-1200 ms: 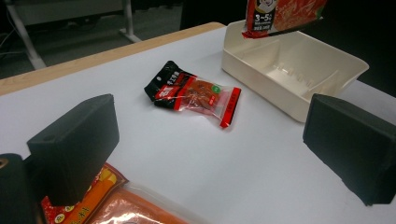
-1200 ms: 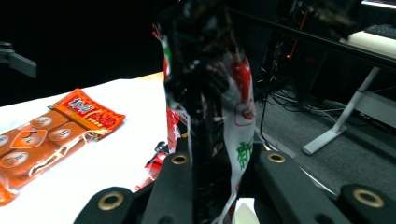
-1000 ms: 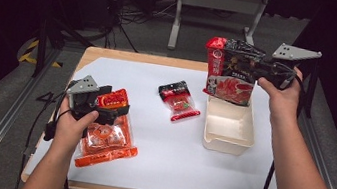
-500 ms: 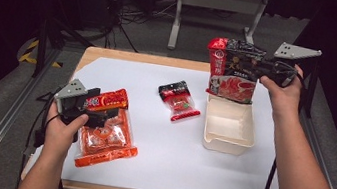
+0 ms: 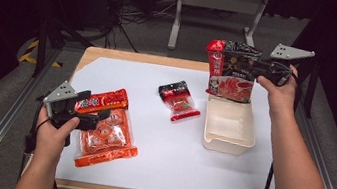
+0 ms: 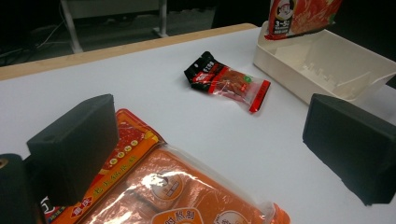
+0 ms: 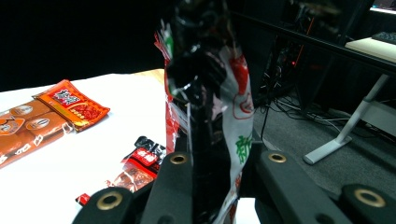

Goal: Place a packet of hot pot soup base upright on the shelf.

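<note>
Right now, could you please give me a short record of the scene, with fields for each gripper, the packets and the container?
Left gripper: open, jaws over the large orange snack packet, not closed on it.
Right gripper: shut on the red-and-black printed pouch, held upright above the far end of the cream plastic tray.
Small red-and-black sachet: lies flat mid-table, apart from tray and grippers.
Tray contents: nothing visible inside.
Surface: white sheet on a wooden table.
</note>
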`<action>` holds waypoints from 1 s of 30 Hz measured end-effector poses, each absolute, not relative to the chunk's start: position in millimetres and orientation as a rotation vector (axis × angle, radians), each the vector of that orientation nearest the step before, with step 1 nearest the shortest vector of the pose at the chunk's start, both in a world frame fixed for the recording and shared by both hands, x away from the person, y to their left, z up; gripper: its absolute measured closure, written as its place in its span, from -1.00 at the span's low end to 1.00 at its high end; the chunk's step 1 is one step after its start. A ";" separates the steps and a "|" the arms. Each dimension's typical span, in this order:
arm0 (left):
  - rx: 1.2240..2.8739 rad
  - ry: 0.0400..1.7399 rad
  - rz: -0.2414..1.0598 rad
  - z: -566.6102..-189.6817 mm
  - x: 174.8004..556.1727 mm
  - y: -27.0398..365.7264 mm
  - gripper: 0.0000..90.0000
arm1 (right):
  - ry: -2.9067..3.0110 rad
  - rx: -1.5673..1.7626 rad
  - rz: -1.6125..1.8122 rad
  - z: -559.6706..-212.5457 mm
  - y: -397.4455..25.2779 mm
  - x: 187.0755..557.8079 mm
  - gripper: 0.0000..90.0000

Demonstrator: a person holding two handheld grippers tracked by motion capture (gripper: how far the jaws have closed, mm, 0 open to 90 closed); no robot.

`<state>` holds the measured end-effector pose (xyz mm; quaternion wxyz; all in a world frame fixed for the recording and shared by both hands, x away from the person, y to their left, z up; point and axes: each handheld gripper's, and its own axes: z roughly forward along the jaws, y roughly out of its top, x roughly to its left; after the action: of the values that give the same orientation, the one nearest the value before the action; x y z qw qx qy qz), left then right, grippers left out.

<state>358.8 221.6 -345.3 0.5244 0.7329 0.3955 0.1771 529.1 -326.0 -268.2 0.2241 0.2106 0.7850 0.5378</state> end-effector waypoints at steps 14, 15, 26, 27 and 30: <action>1.756 0.949 0.418 -345.9 360.6 220.6 -0.90 | 2.175 0.607 1.438 -287.0 -325.7 534.0 0.77; 1.757 0.947 0.419 -346.0 361.0 220.3 -0.90 | 2.173 0.607 1.435 -288.1 -326.6 534.1 0.77; 1.767 0.943 0.413 -346.8 361.6 219.2 -0.90 | 2.169 0.640 1.438 -304.7 -331.7 536.2 0.71; 1.768 0.941 0.414 -347.0 362.0 219.2 -0.90 | 2.163 0.640 1.453 -307.0 -332.0 536.1 0.71; 1.767 0.940 0.409 -347.5 362.8 218.6 -0.90 | 2.174 0.640 1.452 -312.2 -330.1 535.8 0.69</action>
<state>362.8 218.6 -347.5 0.5220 0.7378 0.3924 0.1708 535.8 -330.1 -312.2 0.2229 0.2317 0.7874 0.5260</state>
